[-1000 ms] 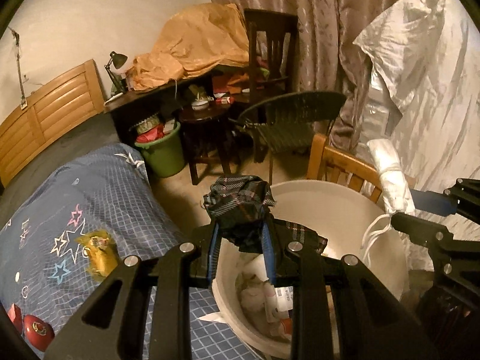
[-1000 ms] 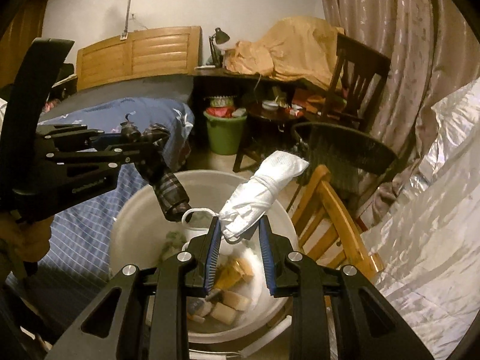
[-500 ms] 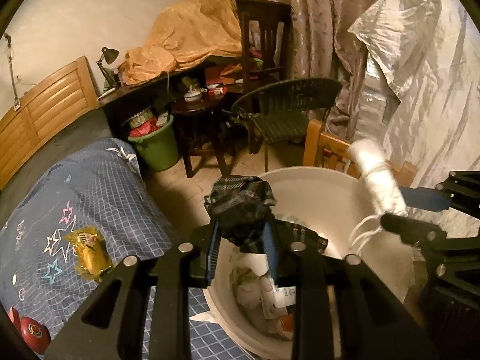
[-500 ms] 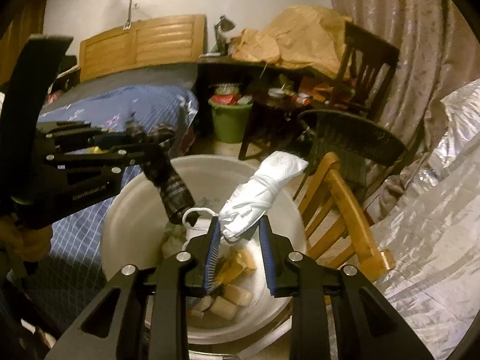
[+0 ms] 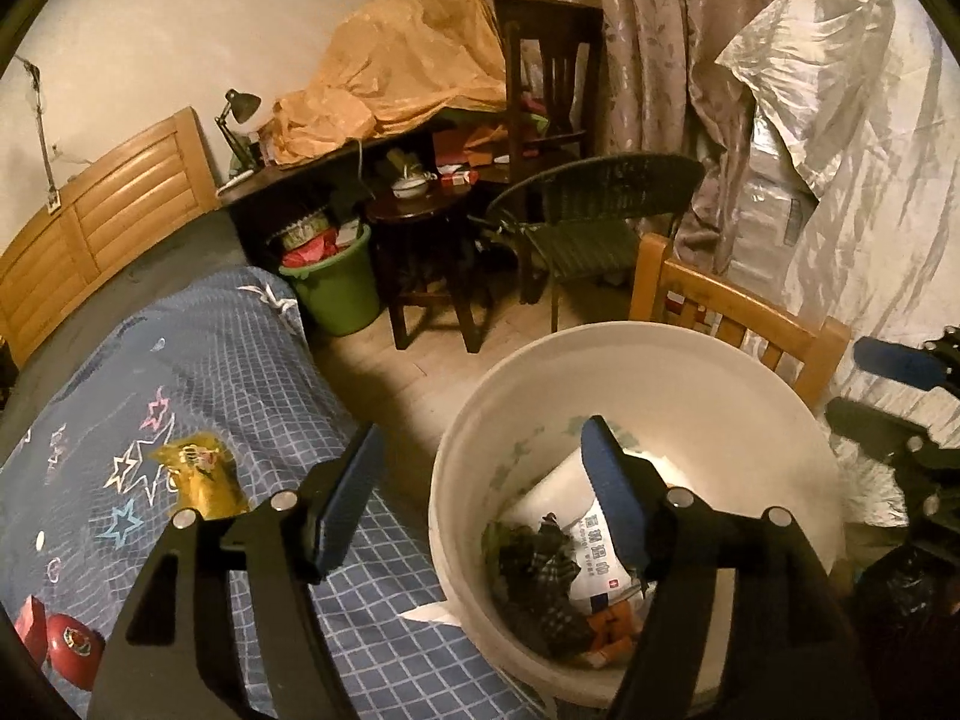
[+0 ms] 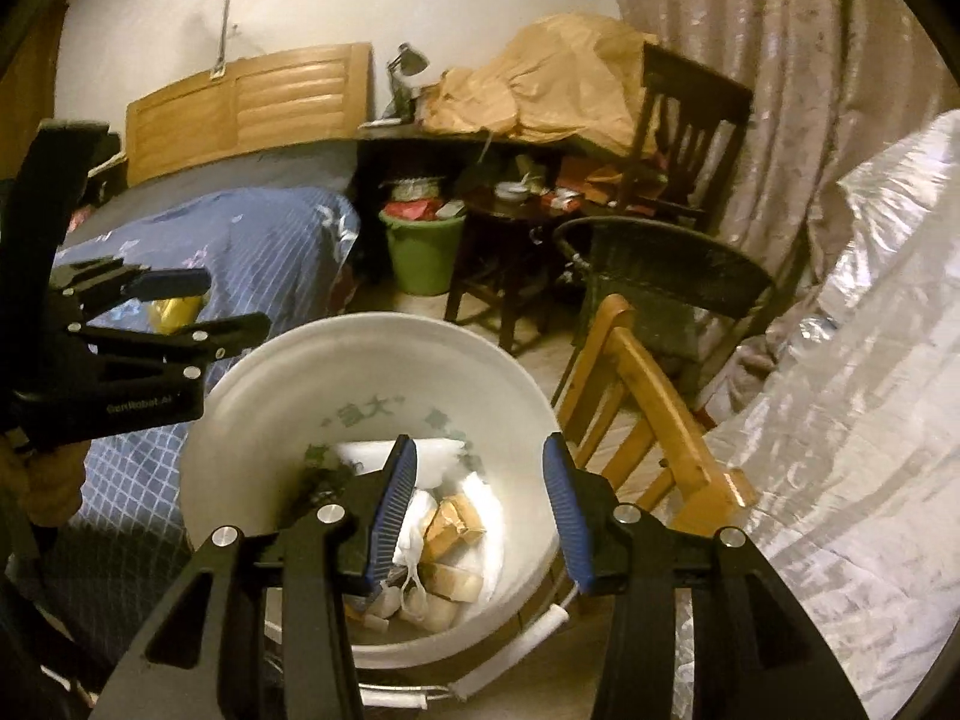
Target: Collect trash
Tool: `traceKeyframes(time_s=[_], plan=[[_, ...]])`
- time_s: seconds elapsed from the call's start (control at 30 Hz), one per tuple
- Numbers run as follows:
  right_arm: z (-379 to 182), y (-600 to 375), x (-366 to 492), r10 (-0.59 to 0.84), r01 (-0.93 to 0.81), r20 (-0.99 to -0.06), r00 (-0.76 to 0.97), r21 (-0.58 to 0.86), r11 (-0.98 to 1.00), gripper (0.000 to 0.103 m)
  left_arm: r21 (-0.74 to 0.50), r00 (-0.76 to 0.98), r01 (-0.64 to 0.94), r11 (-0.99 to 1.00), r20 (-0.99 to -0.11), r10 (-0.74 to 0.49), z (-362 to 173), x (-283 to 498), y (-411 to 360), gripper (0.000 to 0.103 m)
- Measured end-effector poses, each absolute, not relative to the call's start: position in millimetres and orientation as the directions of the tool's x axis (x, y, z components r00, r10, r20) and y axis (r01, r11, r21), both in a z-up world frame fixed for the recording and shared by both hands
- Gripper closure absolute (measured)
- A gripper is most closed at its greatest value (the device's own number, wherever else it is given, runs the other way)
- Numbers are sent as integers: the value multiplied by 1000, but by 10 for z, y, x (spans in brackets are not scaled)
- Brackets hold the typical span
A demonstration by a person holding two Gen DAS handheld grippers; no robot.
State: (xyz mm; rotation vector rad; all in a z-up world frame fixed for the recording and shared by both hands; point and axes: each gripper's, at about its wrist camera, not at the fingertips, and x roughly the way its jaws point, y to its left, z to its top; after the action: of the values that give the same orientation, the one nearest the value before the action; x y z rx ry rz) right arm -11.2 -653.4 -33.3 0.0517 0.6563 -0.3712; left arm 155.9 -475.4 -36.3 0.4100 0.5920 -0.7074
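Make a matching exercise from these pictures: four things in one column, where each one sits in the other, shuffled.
Things
1. dark plaid cloth
2. yellow foil snack bag
3. small black desk lamp
4. round green plastic bucket

Places
A. on the blue checked bedspread
B. on the floor beside the bed's corner
C. inside the large white plastic bucket
D. on the dark wooden desk near the headboard

Pairs: 1-C, 2-A, 3-D, 4-B

Smooth white plastic bucket (image 5: 708, 384), checked cloth quilt (image 5: 240, 372), wooden chair (image 6: 654, 420)
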Motion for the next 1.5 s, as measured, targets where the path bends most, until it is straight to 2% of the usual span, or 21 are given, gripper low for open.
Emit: traceKeyframes(time_s=[0.1,0.17,0.33,0.4,0.53,1.03,1.33,1.5], plan=[[-269,-6494,-299,-357,411,-563,745,-34,911,42,162,625,697,699,-614,-481,-341,1489,-4694,34],[-233,-6478,-452,-384,449,-522,761,-3,893,26,168,636,694,700,-600,-486,-316,1423,-4646,28],[-223,-6428,-801,-439,529,-468,767,74,845,10,169,657,683,711,-567,-496,-252,1277,-4498,18],[-220,-6412,-912,-456,549,-454,765,89,831,6,164,660,683,712,-556,-505,-217,1211,-4439,14],[-202,-6359,-1160,-496,586,-421,760,112,803,5,178,684,672,719,-521,-511,-157,1081,-4353,6],[-361,-6362,-1595,-523,640,-439,731,175,748,5,114,651,694,711,-522,-552,-76,916,-4144,6],[-375,-6331,-1618,-530,644,-434,729,174,745,5,153,683,682,715,-482,-549,-54,798,-4088,6],[-352,-6332,-1616,-534,648,-432,727,172,742,5,186,675,696,694,-499,-544,-72,765,-4103,6]])
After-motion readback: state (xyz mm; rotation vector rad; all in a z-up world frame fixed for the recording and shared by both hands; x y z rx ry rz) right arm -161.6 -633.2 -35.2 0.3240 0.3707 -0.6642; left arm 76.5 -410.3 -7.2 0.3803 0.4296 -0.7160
